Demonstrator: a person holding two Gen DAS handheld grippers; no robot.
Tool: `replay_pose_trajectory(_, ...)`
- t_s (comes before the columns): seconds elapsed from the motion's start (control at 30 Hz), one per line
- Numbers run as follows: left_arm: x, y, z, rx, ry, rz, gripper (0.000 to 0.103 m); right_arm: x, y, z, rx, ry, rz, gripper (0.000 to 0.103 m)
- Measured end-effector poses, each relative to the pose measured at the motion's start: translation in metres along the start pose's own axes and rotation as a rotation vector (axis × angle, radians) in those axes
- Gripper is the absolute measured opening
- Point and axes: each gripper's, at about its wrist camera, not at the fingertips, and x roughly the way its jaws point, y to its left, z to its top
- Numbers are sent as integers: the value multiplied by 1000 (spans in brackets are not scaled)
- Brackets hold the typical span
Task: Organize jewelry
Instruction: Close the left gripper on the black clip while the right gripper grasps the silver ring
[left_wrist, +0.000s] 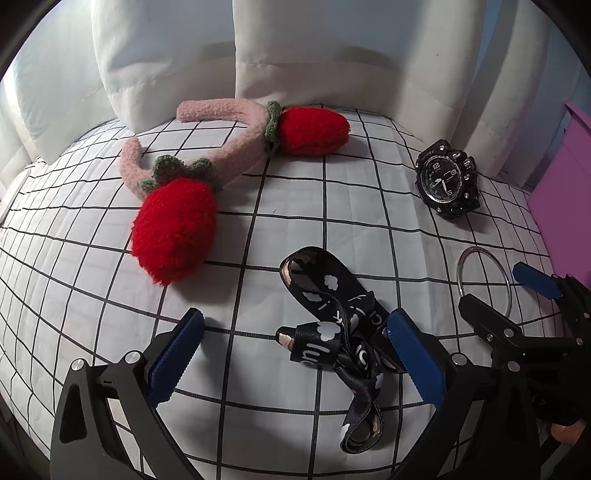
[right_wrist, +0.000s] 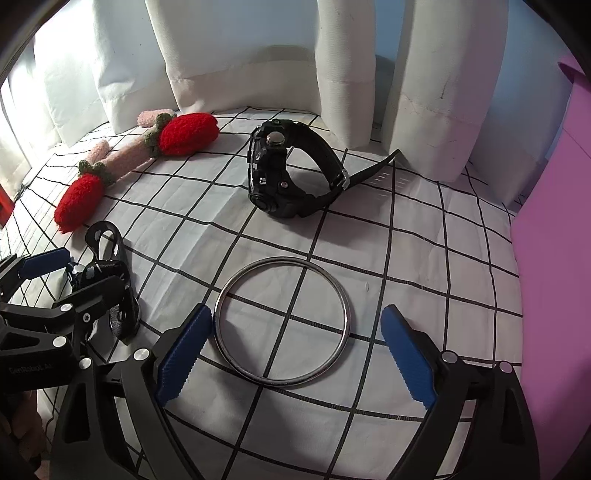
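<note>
Two tongs (left_wrist: 295, 343) (right_wrist: 295, 339), one bangle (right_wrist: 282, 321), one watch (right_wrist: 284, 173)

the white cloth cover with a black grid (right_wrist: 406, 258) looks matt, quilted and slightly creased. the thin round silver bangle (right_wrist: 282, 382) is smooth, glossy metal. the chunky black sport watch (right_wrist: 275, 173) looks like matt plastic with a shiny face (left_wrist: 443, 179). the pink fuzzy headband (left_wrist: 243, 138) is rough plush, its 2 red strawberries (left_wrist: 173, 230) knitted and woolly. the black printed ribbon strap (left_wrist: 332, 288) has a satin sheen. the gripper pads (right_wrist: 184, 352) are ribbed blue plastic on matt black arms. the white curtains (right_wrist: 236, 55) are plain woven cloth.
</note>
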Motion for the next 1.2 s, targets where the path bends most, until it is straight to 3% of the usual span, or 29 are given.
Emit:
replay_pose_trajectory(0.37,0,0,0,35,-14,-18,97,-2,1,-2,0,-10,-1,88)
replay_pose_trajectory(0.47,-2,-1,-3,44,-18,-23,95,-5,5,-3,-14,-15,8,81)
replay_pose_trajectory(0.5,-3,-1,-4,44,-20,-24,92,-7,7,-4,-24,-20,12,73)
replay_pose_trajectory(0.63,-9,-3,-5,46,-30,-43,72,-9,9,-5,-16,-24,8,71)
replay_pose_trajectory(0.67,-10,-4,-6,52,-31,-54,65,-9,9,-5,-13,-24,7,71)
replay_pose_trajectory(0.73,-13,-7,-6,67,-35,-74,37,-9,9,-6,-9,-25,4,71)
replay_pose_trajectory(0.83,-14,-15,-7,93,-31,-67,20,-11,9,-7,2,-26,8,71)
replay_pose_trajectory(1.0,-19,-10,-10,82,-41,-101,11,-15,8,-12,23,-29,24,71)
replay_pose_trajectory(1.2,-32,-5,-7,70,-76,-116,10,-21,9,-13,32,-36,28,71)
